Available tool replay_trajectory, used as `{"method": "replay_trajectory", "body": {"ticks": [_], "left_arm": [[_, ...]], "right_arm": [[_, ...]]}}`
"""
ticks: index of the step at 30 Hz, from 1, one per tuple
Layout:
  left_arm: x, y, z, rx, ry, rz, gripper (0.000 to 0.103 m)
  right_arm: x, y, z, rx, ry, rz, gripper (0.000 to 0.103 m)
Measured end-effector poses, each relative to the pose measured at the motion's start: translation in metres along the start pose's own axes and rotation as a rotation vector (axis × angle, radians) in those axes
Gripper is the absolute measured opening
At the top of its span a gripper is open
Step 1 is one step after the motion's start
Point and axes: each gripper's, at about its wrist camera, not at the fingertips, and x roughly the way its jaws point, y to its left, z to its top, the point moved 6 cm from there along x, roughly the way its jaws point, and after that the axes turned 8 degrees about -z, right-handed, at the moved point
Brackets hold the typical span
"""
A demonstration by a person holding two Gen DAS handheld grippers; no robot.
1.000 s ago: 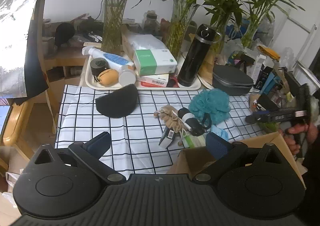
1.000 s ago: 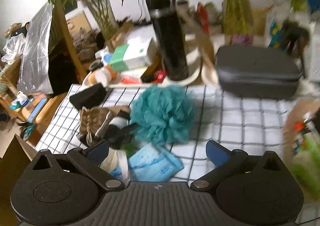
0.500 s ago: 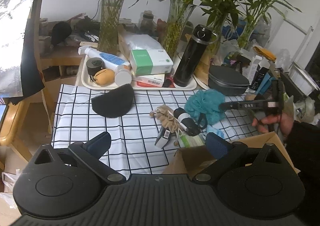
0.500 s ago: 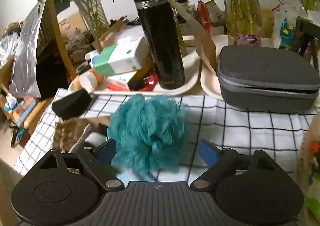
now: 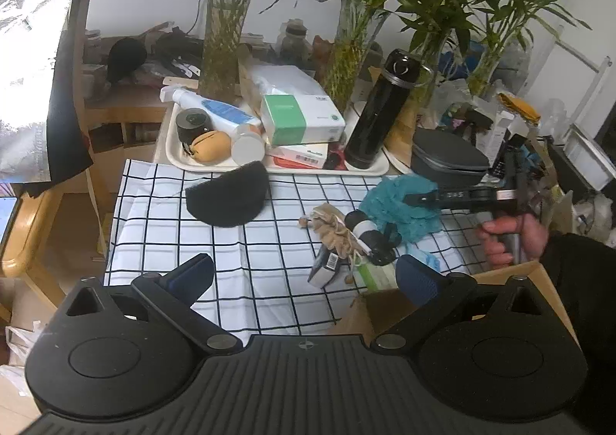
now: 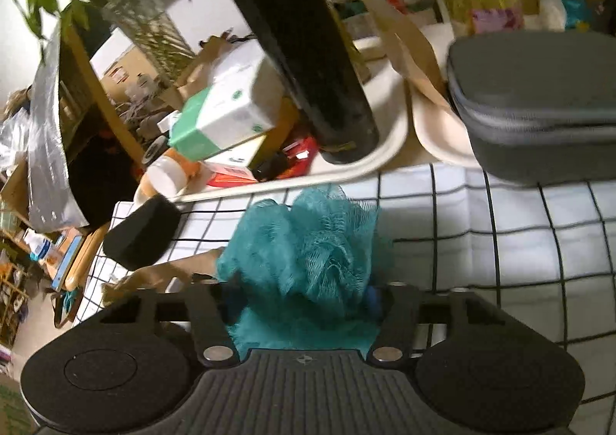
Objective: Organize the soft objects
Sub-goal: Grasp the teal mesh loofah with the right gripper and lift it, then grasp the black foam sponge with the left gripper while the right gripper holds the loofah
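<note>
The teal mesh puff (image 6: pixel 308 246) is bunched between the fingers of the right gripper (image 6: pixel 304 298), whose jaws have just been closing onto it. The left gripper (image 5: pixel 304 273) is held wide open, nothing between its fingers.

Setting: lived-in home room, cluttered. Evidence: bench (image 5: pixel 269 281) spread with a white black-checked cloth; along its far edge, glass vases of lucky bamboo (image 5: pixel 225 30); cream tray (image 5: pixel 181 159) holding a tissue box (image 5: pixel 300 119), lotion bottle (image 5: pixel 215 109), black flask (image 5: pixel 381 111) and small toiletries; grey zip case (image 5: pixel 446 158) toward the far right corner. Past the left edge, a wooden chair (image 5: pixel 23 235) and wooden shelf (image 5: pixel 127 104) with household oddments. Cardboard box (image 5: pixel 389 304) at the near right corner.
</note>
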Motion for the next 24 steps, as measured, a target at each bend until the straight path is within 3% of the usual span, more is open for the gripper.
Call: {"method": "replay_trajectory", "body": {"ticks": [4,8,19,24], "left_arm": [[0.000,0.001,0.003,-0.004,-0.005,0.010,0.103],[-0.003,0.002,0.005,0.001,-0.016,0.027,0.103],[0.004,0.016,0.014,0.025,-0.028,0.068,0.103],[0.012,0.024,0.020,0.027,-0.032,0.076,0.103]], "right_arm": [[-0.016,0.005,0.002,-0.060,-0.010,-0.003,0.037],[-0.034,0.006,0.001,-0.089,-0.027,-0.008,0.036],[-0.100,0.022,0.010,-0.209,-0.218,-0.205,0.036],[-0.123,0.034,0.006,-0.271,-0.279,-0.242,0.036]]}}
